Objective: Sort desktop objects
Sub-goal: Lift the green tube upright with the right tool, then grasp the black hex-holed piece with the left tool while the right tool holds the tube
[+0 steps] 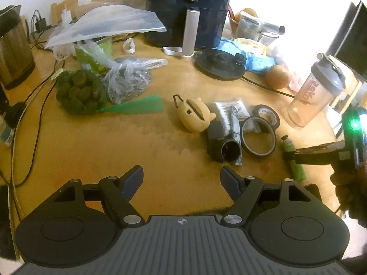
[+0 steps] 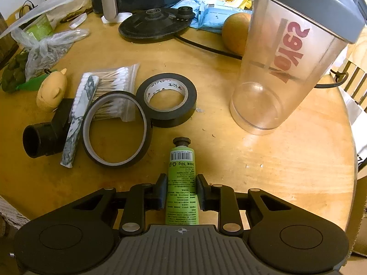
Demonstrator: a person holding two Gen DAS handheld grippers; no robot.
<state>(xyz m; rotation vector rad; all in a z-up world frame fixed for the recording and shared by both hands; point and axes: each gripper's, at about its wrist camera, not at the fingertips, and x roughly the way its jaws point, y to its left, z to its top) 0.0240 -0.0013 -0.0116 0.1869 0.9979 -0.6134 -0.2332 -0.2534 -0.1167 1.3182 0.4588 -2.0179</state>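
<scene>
My right gripper point(image 2: 181, 190) is shut on a green tube point(image 2: 182, 183) that lies on the wooden table point(image 2: 275, 171); it shows in the left wrist view point(image 1: 293, 155) too. My left gripper point(image 1: 182, 178) is open and empty above bare table. Ahead lie two black tape rolls point(image 2: 117, 128) point(image 2: 166, 99), a bag of cotton swabs point(image 2: 112, 78), a marbled stick point(image 2: 78, 119), a black pipe fitting point(image 2: 43, 137) and a tan bear-shaped case point(image 2: 51, 89). A clear shaker bottle point(image 2: 286, 64) stands to the right.
A dark air fryer point(image 1: 190, 11), a black kettle base point(image 1: 218, 63) with its cord, an orange point(image 1: 277, 76), blue packets point(image 1: 259, 63), plastic bags point(image 1: 128, 75) and a net of green balls point(image 1: 80, 91) crowd the back. Cables run along the left edge point(image 1: 34, 114).
</scene>
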